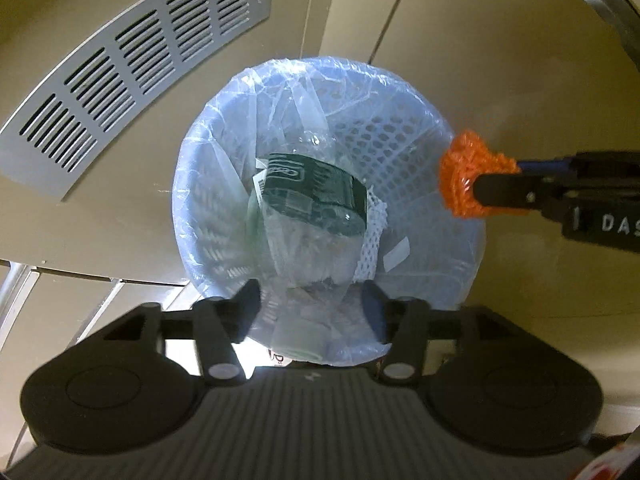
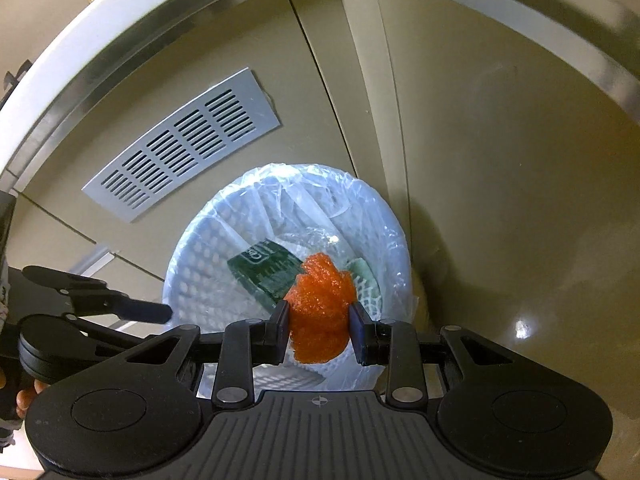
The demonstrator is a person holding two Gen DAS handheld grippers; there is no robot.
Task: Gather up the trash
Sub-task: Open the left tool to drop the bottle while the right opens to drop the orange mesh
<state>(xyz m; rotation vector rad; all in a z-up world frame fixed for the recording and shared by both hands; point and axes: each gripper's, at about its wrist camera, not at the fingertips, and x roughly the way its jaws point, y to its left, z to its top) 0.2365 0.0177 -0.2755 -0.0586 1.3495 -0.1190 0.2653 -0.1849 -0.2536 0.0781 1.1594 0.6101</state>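
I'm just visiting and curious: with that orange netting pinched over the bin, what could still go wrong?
The orange netting is squeezed between the right gripper's fingers near the bin's rim; let go there, it might catch the edge or fall to the floor.

The netting is springy and could cling to a pad.

The thin plastic liner hangs loose, so the left gripper, open just above, might snag it.

Both grippers are matte black, ribbed on top, with silver rivets on the fingers (image 2: pixel 280 326) and round side discs.
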